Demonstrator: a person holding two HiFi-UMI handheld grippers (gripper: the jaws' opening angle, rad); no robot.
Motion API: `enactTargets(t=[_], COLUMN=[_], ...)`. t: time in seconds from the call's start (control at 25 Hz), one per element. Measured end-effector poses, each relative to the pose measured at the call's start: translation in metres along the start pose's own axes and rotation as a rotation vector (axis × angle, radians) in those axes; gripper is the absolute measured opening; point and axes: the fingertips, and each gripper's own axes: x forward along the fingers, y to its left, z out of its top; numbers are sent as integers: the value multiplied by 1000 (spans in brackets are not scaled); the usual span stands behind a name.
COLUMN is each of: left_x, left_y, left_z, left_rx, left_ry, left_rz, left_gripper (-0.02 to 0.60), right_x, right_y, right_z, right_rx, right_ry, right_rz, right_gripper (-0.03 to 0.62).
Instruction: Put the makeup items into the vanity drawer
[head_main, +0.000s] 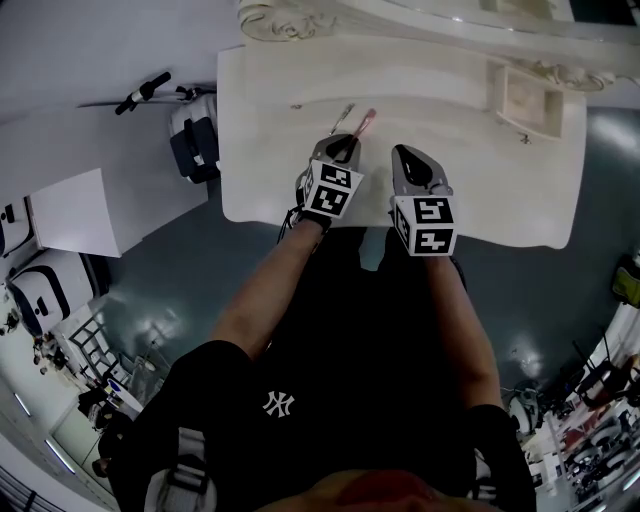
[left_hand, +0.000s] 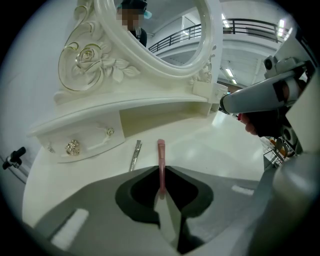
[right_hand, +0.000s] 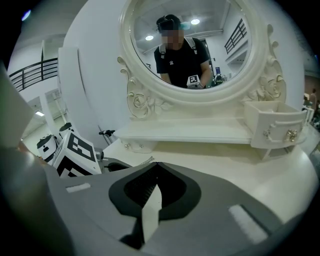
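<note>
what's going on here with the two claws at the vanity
A person stands at a white vanity table with a claw in each hand. The left claw is shut on a pink makeup stick, with a silver clip lying on the tabletop just beside it. The right claw is shut and empty. The small drawer on the right stands open.
</note>
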Motion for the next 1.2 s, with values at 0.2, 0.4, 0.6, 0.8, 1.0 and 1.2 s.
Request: enactTargets(t=[0.2, 0.4, 0.6, 0.8, 1.0, 1.2], left_x=[-9, -19, -35, -49, -54, -53], left_y=[-7, -20, -39, -59, -84, -117], left_z=[12, 36, 66, 102, 139, 184], left_rx=[-4, 14, 35, 64, 108, 161], left_ry=[-28, -79, -143, -211, -254, -300], left_rz=[-24, -61, -104, -140, -181, -229], left_gripper=[40, 40, 40, 40, 41, 40], right_x=[-7, -11, -24, -42, -66, -93], right_y=[-10, -21, -33, -51, -74, -111], right_z=[3, 7, 19, 36, 51, 63], right_rx=[24, 37, 49, 68, 107, 145], right_ry=[-11, -31, -66, -120, -170, -214], right_rz=[-21, -49, -74, -110, -137, -181], right_gripper=[25, 25, 25, 26, 26, 25])
